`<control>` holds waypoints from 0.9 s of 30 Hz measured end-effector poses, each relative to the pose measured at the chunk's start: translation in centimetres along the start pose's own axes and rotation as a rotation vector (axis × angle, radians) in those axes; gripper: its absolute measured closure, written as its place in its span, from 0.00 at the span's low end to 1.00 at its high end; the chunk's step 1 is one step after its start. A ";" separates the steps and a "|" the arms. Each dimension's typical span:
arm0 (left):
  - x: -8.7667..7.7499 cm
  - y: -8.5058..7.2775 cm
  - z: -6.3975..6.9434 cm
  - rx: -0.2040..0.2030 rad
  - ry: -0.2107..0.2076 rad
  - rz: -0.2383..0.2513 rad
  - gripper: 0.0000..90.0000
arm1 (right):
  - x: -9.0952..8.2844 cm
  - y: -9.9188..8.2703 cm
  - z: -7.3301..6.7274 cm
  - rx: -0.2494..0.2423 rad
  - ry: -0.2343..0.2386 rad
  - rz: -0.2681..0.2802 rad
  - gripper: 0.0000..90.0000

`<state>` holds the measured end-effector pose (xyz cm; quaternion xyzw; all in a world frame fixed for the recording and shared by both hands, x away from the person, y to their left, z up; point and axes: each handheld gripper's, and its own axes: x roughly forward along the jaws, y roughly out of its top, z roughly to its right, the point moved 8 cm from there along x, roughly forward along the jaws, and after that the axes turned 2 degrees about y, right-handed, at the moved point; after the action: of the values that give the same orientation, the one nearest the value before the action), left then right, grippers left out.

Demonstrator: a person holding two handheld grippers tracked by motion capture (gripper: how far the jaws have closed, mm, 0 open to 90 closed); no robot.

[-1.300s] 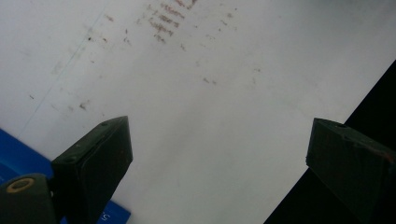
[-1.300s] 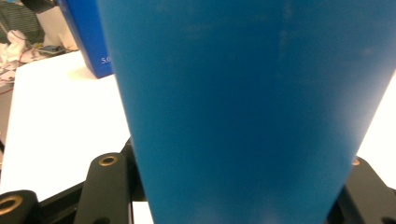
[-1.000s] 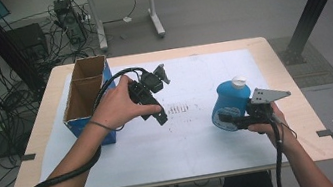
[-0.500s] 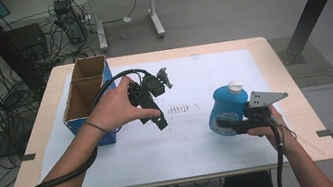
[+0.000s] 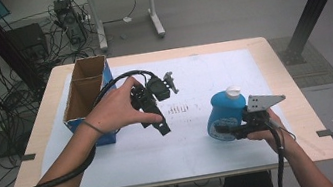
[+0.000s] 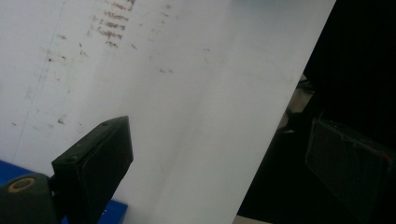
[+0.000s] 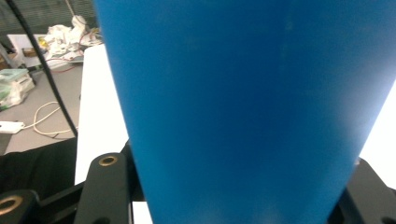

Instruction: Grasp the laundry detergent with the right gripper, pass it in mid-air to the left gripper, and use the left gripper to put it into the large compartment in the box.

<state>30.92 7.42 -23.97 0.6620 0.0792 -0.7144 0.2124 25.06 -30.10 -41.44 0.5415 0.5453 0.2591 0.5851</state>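
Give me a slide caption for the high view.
Right hand-held gripper clamps a blue bottle; left hand-held gripper hovers open beside a cardboard box.

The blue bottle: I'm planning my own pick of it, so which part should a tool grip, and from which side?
Grip the blue bottle low on its wide body, coming in level from the person's side, as the right tool does now. It stands upright, its white cap is narrow, and the body fills the jaw span in the right gripper view, so a low side grip looks steadiest.

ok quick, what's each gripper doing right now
Left gripper: open, nothing between its jaws, held above the table.
Right gripper: shut on the blue bottle.
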 end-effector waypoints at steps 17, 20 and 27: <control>-0.3 0.7 0.8 0.060 -0.016 -0.038 0.08 | 0.8 0.6 -0.7 -0.039 0.081 -0.007 0.47; -0.4 0.9 1.0 0.072 -0.023 -0.046 0.08 | 1.0 0.7 -0.8 -0.044 0.094 -0.008 0.47; -0.4 1.2 1.1 0.098 -0.026 -0.055 0.09 | 1.3 0.7 -1.1 -0.053 0.119 -0.010 0.47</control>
<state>30.40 5.95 -23.24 0.6599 0.0596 -0.7315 0.1609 24.65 -28.32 -41.05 0.5067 0.5748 0.3024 0.5670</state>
